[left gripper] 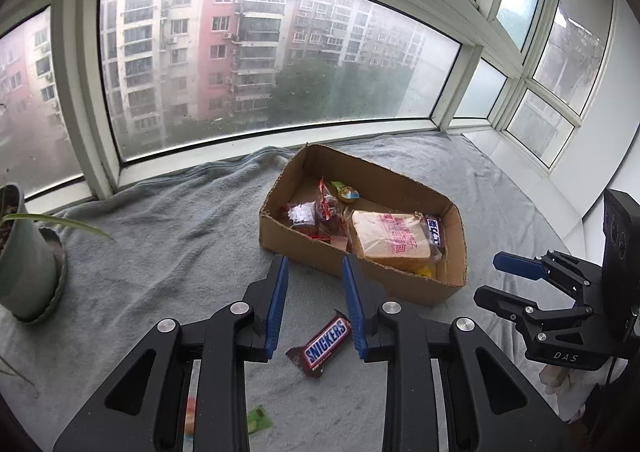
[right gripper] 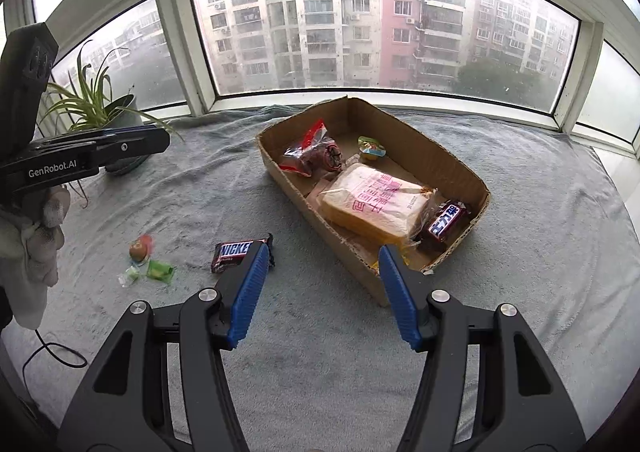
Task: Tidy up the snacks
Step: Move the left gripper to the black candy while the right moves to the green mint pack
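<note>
Bread pack point(right gripper: 374, 208) in cardboard box point(right gripper: 420, 156), Snickers bar point(right gripper: 234, 252) left of box on cloth point(right gripper: 520, 232), potted plant point(right gripper: 108, 112) far left

Bay window point(right gripper: 384, 24), grey blanket point(right gripper: 540, 252), hazy daylight.

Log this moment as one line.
left tool: empty, jaws apart | right tool: open, empty | Snickers bar: on towel, outside box | cardboard box: holds bread pack, other snacks
</note>
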`<state>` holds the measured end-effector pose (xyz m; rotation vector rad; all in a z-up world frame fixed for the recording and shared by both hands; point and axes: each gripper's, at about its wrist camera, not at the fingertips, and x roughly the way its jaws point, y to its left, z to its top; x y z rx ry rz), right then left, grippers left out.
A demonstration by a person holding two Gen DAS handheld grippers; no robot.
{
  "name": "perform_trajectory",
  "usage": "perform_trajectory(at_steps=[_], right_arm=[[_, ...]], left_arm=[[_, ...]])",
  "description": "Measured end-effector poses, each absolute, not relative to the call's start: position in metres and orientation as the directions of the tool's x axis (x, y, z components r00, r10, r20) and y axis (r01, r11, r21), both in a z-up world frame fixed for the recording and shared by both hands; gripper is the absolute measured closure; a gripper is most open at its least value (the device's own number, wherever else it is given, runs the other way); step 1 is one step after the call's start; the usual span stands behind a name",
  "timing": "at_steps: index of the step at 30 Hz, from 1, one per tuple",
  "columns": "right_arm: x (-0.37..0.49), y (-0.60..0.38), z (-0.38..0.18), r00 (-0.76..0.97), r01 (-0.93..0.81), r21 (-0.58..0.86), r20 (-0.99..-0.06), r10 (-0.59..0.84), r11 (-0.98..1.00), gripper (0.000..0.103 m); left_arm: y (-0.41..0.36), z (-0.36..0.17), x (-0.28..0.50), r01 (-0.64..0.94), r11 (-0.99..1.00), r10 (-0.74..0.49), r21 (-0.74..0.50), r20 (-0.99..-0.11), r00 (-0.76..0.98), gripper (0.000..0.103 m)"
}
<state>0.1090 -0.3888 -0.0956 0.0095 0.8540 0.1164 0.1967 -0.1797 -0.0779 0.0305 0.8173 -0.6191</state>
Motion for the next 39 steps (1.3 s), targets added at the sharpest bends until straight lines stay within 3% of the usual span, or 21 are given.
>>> perform_trajectory(at_steps=[18, 27, 39], right_arm=[[0.064, -0.346, -0.114, 0.640, -0.134, 0.074, -0.755, 0.143, 0.988, 0.043], [0.038, -0.326, -0.139, 0.575, -0.155, 0.182, -0.782, 0.238, 0.971, 0.043], [-0.003, -0.285, -0.168, 0.494, -0.204, 0.175, -0.831, 0.255, 0.963, 0.043]], left_arm=[[-0.147, -0.062, 0.139, 0.524, 0.834, -0.490, -0.170, -0.666, 0.563, 0.077], [-0.097, -0.092, 0.114, 0.440, 0.870, -0.453, -0.223, -0.714, 0.534, 0.077], [-0.040, -0.137, 0.070, 0.302, 0.907, -0.410, -0.295, -0.783, 0.468, 0.077]])
